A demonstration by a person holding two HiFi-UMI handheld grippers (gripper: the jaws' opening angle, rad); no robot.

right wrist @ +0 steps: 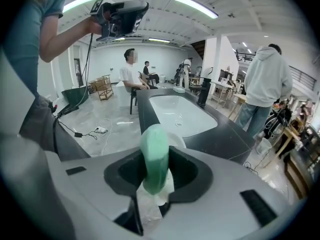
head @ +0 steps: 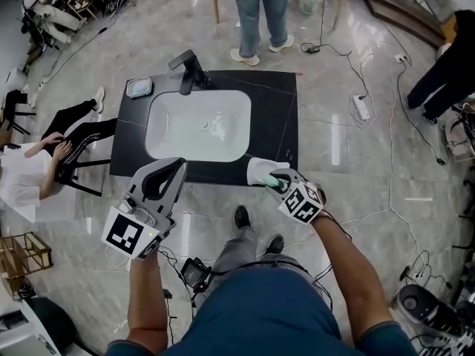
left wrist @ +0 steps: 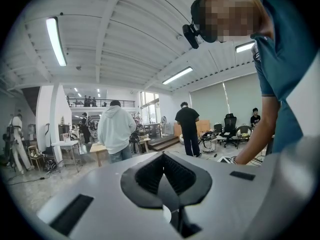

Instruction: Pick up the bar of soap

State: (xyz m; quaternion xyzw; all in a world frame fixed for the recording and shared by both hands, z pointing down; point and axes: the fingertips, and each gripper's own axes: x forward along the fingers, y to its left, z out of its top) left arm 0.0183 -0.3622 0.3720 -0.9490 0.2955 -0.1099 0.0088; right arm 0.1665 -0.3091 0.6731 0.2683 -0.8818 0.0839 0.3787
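Floor [head: 356, 199] of grey glossy tile, cables lying across it. Black countertop [head: 274, 110] stands in the middle, with a white sink basin [head: 185, 136] set into it. Black faucet [head: 191, 69] on the far edge, small grey tray [head: 139, 87] at the far left corner. One person [head: 260, 13] stands beyond the far side, another [head: 30, 169] sits at the left.

Left gripper [head: 180, 162] [left wrist: 162, 154] is raised off the near left edge of the countertop, jaws clenched together, nothing between them.

Right gripper [head: 278, 182] [right wrist: 156, 156] is at the near right edge of the countertop, over a white soap dish [head: 260, 171] [right wrist: 177, 140]. Its jaws grasp the green bar of soap [head: 280, 183] [right wrist: 154, 154], pads pressing both flat sides, bar upright on edge. Whether the bar touches the dish cannot be told.
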